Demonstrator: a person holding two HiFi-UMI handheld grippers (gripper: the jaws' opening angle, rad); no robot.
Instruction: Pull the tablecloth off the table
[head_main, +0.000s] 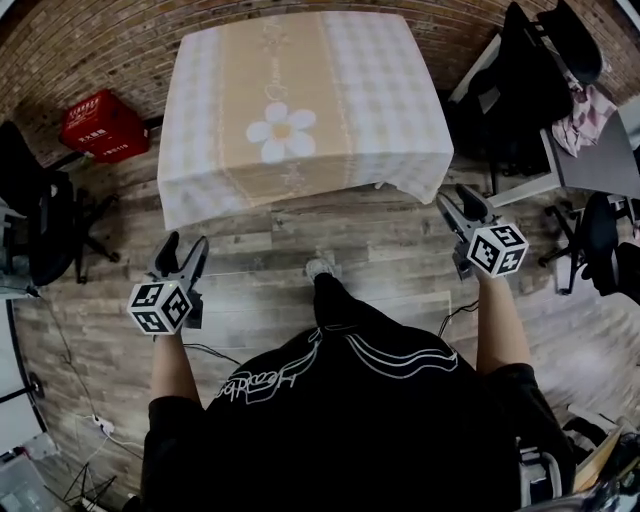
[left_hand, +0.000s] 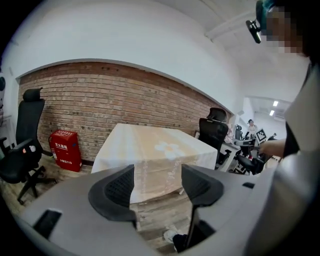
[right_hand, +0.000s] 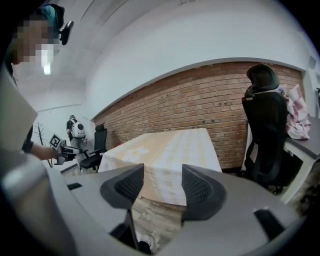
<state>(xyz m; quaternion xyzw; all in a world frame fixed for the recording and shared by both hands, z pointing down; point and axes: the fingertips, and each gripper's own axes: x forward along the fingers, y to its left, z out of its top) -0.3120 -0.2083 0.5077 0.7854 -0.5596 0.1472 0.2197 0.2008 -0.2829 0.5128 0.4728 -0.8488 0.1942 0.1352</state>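
Here we are at the table, and the tablecloth (head_main: 300, 110) lies flat over the whole top, dead ahead at twelve o'clock, its near edge hanging down toward the person. Nothing stands on it, just the printed flower (head_main: 282, 132) in the middle.

The left gripper (head_main: 183, 250) is out at about eight o'clock from the flower, below the cloth's near-left corner and apart from it. Its own view shows the jaws (left_hand: 157, 185) spread, with only floor and the hanging cloth seen through the gap, nothing pinched.

The right gripper (head_main: 458, 205) sits at about four o'clock, just beside the near-right corner, closer in than the left. Its jaws (right_hand: 162, 185) are spread too, framing the cloth's corner, pads not on it.

Why this stance? One tool per corner, both tipped down at the hanging hem. That looks like a setup for an even two-handed pull toward the body, so the cloth slides off straight instead of skewing. The pull has not begun; each gripper first needs to pinch the hem.

Containers: one red box (head_main: 103, 125) on the floor at ten o'clock by the brick wall (left_hand: 125, 95). It looks closed, and I cannot tell what is inside.
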